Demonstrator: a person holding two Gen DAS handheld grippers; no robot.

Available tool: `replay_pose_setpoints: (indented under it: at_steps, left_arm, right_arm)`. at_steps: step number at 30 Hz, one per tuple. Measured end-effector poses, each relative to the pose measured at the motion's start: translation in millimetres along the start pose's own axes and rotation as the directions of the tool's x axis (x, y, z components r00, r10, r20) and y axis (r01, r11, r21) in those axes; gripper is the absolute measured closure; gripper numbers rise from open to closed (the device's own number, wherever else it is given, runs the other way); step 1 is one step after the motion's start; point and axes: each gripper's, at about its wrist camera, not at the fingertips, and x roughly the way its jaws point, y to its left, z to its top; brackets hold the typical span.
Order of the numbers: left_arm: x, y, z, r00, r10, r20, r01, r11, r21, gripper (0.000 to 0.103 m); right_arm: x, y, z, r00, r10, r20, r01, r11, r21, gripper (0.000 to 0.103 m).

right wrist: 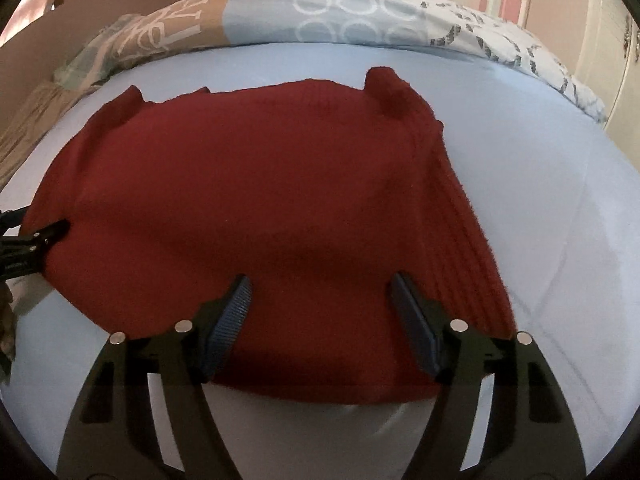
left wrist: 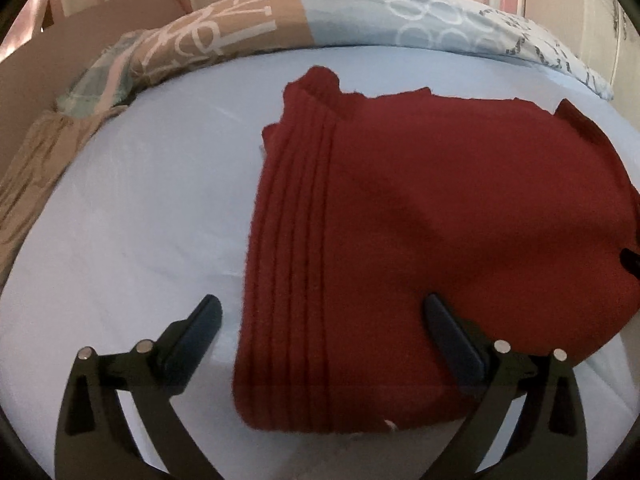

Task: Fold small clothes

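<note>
We see the left tongs spread wide, pinching nothing, with the near left edge of the red knit garment lying between their fingers. The right tongs also stand apart and empty over the garment's near hem. The garment lies folded flat on the pale blue sheet; a patterned pillow sits at twelve o'clock.

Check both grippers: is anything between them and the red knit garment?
Nothing visible. The left gripper and right gripper both stand open right over the red knit garment on the light blue sheet.
</note>
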Motion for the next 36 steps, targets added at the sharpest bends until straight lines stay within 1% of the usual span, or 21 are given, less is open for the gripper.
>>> replay_pose_setpoints:
  at_steps: [2,4,5,6,7,9,10,11,12,14,16,17,18,20,22,26,31,36]
  left_arm:
    - [-3,-2,1,1.000,0.009,0.004,-0.009,1.000,0.011,0.001]
    - [-10,-5,3,1.000,0.023,0.006,-0.024,0.999,0.028,0.001]
    - [-15,-6,5,1.000,0.028,0.007,-0.029,0.999,0.035,0.002]
    - [-21,-8,7,1.000,0.029,0.008,-0.030,0.999,0.038,0.002]
    - [-30,-11,10,1.000,0.015,0.008,-0.016,0.999,0.036,0.002]
    - [-40,-16,14,1.000,-0.015,0.009,0.014,1.000,0.023,0.002]
    - [-46,-20,15,0.999,-0.035,0.009,0.034,0.999,0.015,0.002]
    - [-52,-26,16,0.998,-0.060,0.009,0.060,0.998,0.010,0.002]
    - [-55,-31,17,0.998,-0.066,0.009,0.066,0.998,0.011,0.002]
    - [-63,-46,17,0.997,-0.076,0.012,0.076,0.997,0.027,0.002]
    - [-67,-59,16,0.997,-0.080,0.022,0.079,0.995,0.053,0.002]
    - [-68,-66,15,0.997,-0.073,0.022,0.071,0.995,0.074,0.002]
    - [-68,-69,14,0.997,-0.069,0.019,0.067,0.994,0.088,0.002]
    - [-66,-76,11,0.998,-0.064,0.010,0.062,0.992,0.110,0.002]
    - [-65,-78,9,0.998,-0.068,-0.001,0.068,0.992,0.108,0.002]
    - [-64,-76,10,0.997,-0.070,-0.016,0.071,0.995,0.077,0.002]
    - [-67,-74,13,0.998,-0.062,-0.025,0.063,0.998,0.030,0.002]
    - [-62,-75,15,0.997,-0.057,-0.045,0.057,0.998,0.005,0.002]
  right_arm:
    - [-3,-1,1,1.000,0.015,-0.001,-0.015,1.000,0.009,0.028]
    - [-14,-3,3,0.999,0.053,0.000,-0.053,0.998,0.018,0.027]
    - [-24,-5,3,0.997,0.075,0.011,-0.075,0.997,0.030,0.024]
    - [-35,-9,4,0.995,0.091,0.033,-0.093,0.995,0.042,0.017]
    - [-54,-14,5,0.991,0.103,0.081,-0.108,0.992,0.058,0.013]
    - [-75,-24,3,0.986,0.102,0.131,-0.114,0.989,0.090,0.003]
    - [-85,-33,-1,0.983,0.102,0.153,-0.121,0.985,0.125,0.003]
    - [-90,-42,-5,0.983,0.101,0.153,-0.125,0.979,0.163,0.003]
    - [-89,-49,-9,0.986,0.092,0.135,-0.118,0.974,0.194,0.003]
    - [-82,-62,-20,0.995,0.063,0.071,-0.079,0.964,0.253,0.003]
    - [-73,-73,-32,0.997,0.074,0.021,-0.077,0.946,0.315,0.004]
    - [-71,-76,-36,0.996,0.091,0.014,-0.090,0.936,0.340,0.004]
    - [-70,-78,-39,0.994,0.106,0.015,-0.104,0.928,0.357,0.004]
    - [-67,-80,-42,0.993,0.114,0.007,-0.108,0.919,0.378,0.004]
    - [-63,-81,-41,0.992,0.129,-0.004,-0.117,0.907,0.405,0.004]
    - [-55,-84,-38,0.992,0.120,-0.034,-0.094,0.895,0.437,0.005]
    - [-48,-84,-37,0.990,0.132,-0.047,-0.096,0.887,0.452,0.003]
    - [-44,-90,-40,0.988,0.156,-0.016,-0.127,0.857,0.499,0.003]
